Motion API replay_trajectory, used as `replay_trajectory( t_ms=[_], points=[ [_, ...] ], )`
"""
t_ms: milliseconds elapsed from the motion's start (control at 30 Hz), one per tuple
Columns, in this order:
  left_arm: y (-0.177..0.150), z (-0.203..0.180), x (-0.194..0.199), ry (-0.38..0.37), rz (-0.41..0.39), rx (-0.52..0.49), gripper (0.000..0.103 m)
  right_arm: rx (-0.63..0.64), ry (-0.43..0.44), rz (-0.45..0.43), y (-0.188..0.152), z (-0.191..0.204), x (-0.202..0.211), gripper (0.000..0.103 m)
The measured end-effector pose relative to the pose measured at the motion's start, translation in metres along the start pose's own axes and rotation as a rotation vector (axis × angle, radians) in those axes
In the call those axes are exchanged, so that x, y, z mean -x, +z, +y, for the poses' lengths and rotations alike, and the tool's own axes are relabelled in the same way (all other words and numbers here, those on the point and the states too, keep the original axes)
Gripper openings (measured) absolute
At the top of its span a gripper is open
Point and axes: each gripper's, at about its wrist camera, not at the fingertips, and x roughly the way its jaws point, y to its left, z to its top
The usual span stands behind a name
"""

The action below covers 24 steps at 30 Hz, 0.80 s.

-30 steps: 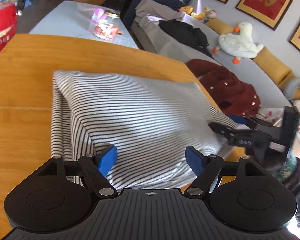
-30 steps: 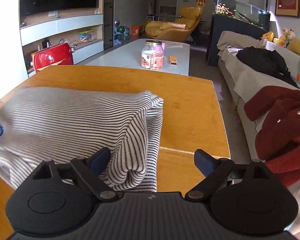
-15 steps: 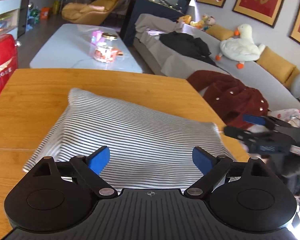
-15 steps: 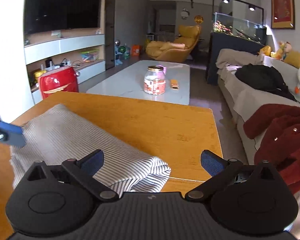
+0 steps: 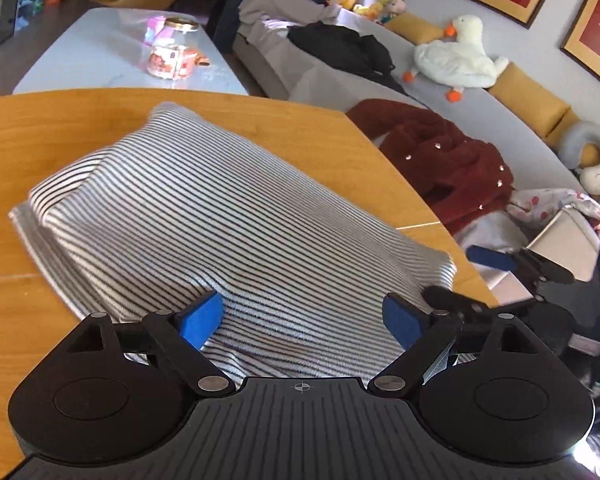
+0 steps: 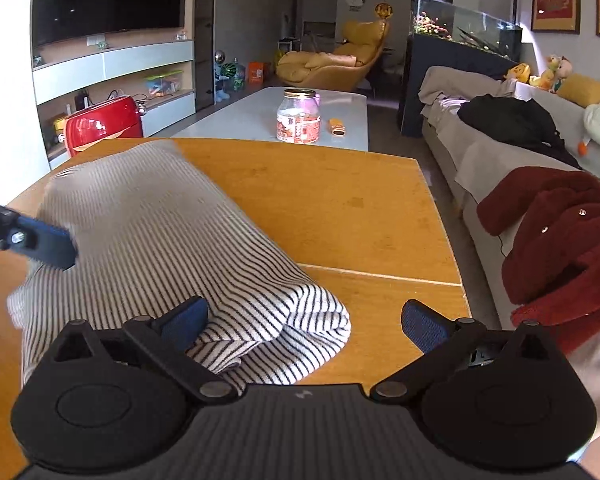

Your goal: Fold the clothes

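Observation:
A folded black-and-white striped garment (image 5: 204, 220) lies on the wooden table (image 5: 40, 128). It also shows in the right wrist view (image 6: 148, 240). My left gripper (image 5: 302, 318) is open, its blue pads on either side of the garment's near edge, just over the fabric. My right gripper (image 6: 304, 322) is open over the garment's near right corner; its left pad rests against the fabric. The right gripper also shows in the left wrist view (image 5: 496, 276) at the table's right edge. A left gripper finger (image 6: 40, 240) shows at the left of the right wrist view.
A grey sofa (image 6: 480, 152) to the right holds a dark red fuzzy coat (image 6: 560, 232), a black garment (image 6: 508, 120) and plush toys. A white coffee table (image 6: 260, 116) with a jar (image 6: 298, 116) stands beyond. A red box (image 6: 104, 124) sits far left.
Both grippers stayed open and shifted around the garment. They have come closer again, with the left over the near edge and the right at the near right corner.

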Motion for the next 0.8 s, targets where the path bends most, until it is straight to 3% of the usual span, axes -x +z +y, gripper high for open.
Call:
replay_trajectory(
  t_ms=[233,433,600,733,800],
  points=[
    [0.016,0.004,-0.013,0.046,-0.017,-0.037,0.092,-0.025,0.077,-0.004,-0.015,0.029,0.019,0.103],
    [0.02,0.004,-0.02,0.07,-0.031,-0.118,0.093,-0.229,0.146,0.043,-0.022,0.025,0.012,0.103],
    [0.017,-0.003,-0.021,0.101,-0.041,-0.158,0.094,-0.208,0.159,0.04,-0.028,0.044,0.019,0.103],
    [0.009,-0.015,-0.005,0.141,-0.033,-0.156,0.094,-0.195,0.235,0.059,-0.021,0.04,0.022,0.103],
    [0.001,-0.021,0.006,0.137,-0.03,-0.158,0.095,-0.189,0.24,0.014,-0.013,0.033,0.032,0.103]
  ],
)
